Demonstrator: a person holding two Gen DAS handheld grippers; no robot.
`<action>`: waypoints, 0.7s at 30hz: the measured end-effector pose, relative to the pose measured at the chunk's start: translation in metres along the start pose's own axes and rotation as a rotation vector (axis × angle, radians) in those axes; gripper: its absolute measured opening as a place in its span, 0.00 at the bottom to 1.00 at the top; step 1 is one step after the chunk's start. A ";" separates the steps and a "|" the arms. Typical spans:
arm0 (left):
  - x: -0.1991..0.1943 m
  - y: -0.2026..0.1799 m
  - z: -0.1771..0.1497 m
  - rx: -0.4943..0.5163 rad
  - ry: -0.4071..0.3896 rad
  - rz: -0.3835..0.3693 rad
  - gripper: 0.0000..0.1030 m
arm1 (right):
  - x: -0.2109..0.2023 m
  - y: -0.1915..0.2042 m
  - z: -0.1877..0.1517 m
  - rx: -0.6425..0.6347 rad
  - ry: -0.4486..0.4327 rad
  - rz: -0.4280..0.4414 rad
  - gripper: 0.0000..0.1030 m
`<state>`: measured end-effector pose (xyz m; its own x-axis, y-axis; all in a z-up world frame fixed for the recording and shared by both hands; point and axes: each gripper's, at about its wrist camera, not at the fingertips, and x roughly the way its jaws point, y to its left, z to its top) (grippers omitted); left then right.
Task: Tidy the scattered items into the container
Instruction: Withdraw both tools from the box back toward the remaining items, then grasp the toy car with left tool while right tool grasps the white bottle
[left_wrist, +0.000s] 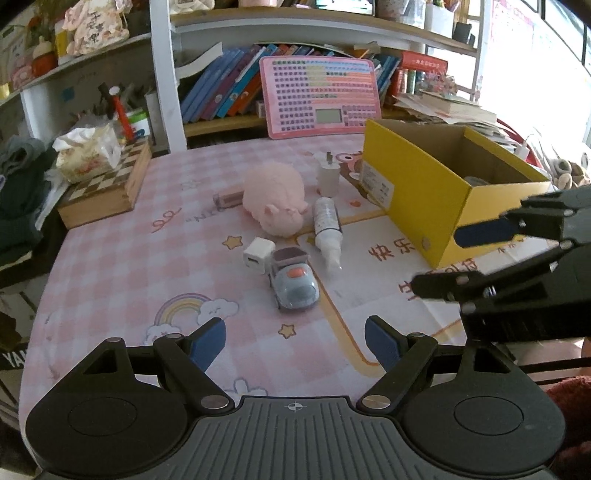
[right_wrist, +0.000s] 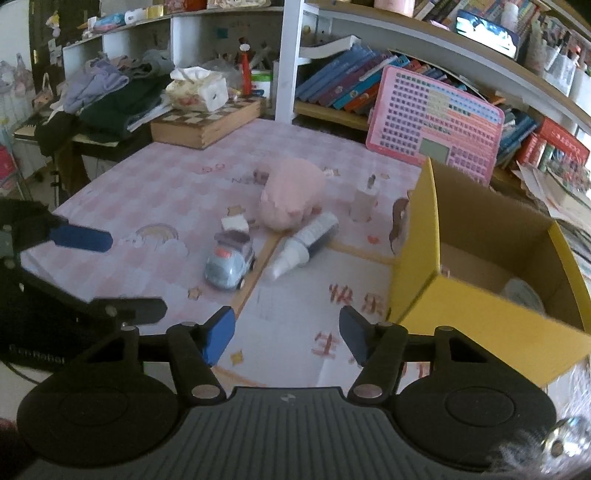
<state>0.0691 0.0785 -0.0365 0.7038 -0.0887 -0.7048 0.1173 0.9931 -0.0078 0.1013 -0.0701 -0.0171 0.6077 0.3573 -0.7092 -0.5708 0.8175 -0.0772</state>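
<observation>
A yellow cardboard box (left_wrist: 424, 199) (right_wrist: 417, 258) stands open on the pink checked table, with a pale round item inside (right_wrist: 522, 293). Scattered in front of it lie a pink plush pig (left_wrist: 275, 201) (right_wrist: 291, 199), a grey toy car (left_wrist: 293, 284) (right_wrist: 231, 264), a white spray bottle (left_wrist: 327, 230) (right_wrist: 301, 245) on its side, a small white cube charger (left_wrist: 258, 254) (right_wrist: 234, 223), an upright white plug adapter (left_wrist: 328, 177) (right_wrist: 365, 201) and a pink stick (left_wrist: 229, 199). My left gripper (left_wrist: 295, 345) is open above the mat, short of the car. My right gripper (right_wrist: 286, 332) is open beside the box with nothing between its fingers.
A wooden chessboard box (left_wrist: 107, 188) with a tissue pack (left_wrist: 88, 155) sits at the back left. A pink keyboard toy (left_wrist: 319, 94) leans against the bookshelf behind. Clothes (right_wrist: 107, 96) are piled at the far left. Bare mat (left_wrist: 140, 266) stretches left of the items.
</observation>
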 end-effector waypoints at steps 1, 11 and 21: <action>0.003 0.000 0.001 -0.002 0.004 -0.002 0.81 | 0.003 -0.001 0.004 -0.002 -0.001 0.001 0.56; 0.035 0.004 0.017 -0.029 0.013 -0.010 0.70 | 0.042 -0.011 0.039 0.007 0.026 -0.004 0.47; 0.069 0.001 0.029 -0.014 0.042 -0.023 0.59 | 0.088 -0.027 0.059 0.061 0.104 0.010 0.47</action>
<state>0.1375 0.0715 -0.0645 0.6710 -0.1089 -0.7334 0.1234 0.9918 -0.0343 0.2028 -0.0345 -0.0363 0.5398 0.3192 -0.7790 -0.5397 0.8413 -0.0292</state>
